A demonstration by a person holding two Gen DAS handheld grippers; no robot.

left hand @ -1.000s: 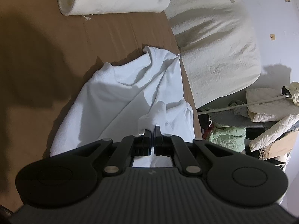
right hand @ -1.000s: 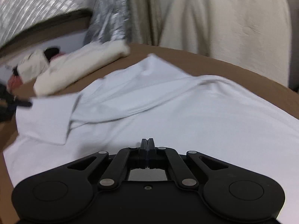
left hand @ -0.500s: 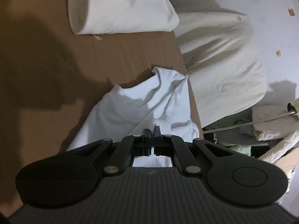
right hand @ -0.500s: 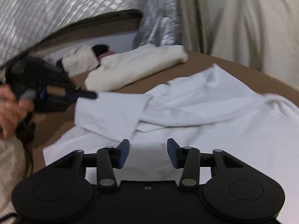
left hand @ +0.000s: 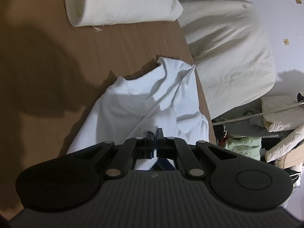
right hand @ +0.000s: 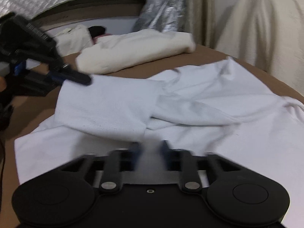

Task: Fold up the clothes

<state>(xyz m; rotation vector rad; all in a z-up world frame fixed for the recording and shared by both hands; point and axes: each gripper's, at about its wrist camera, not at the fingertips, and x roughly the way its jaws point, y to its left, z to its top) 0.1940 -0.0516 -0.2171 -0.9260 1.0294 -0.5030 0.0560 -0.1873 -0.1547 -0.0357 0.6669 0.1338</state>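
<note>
We hold the shirt [left hand: 144,102] clamped in our left gripper [left hand: 154,133], its long axis running away across the table [left hand: 57,76]. Our right gripper [right hand: 150,148], jaws just closing and blurred, sits over the near hem; only its view shows the folded sleeve [right hand: 106,106].

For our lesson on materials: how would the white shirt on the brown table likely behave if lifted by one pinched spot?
Probably floppy: the white shirt already lies in soft folds and creases where the left gripper pinches it. Likely light, since a small pinch raises a peak of cloth. It would probably drape and sag, dragging across the table.
</note>
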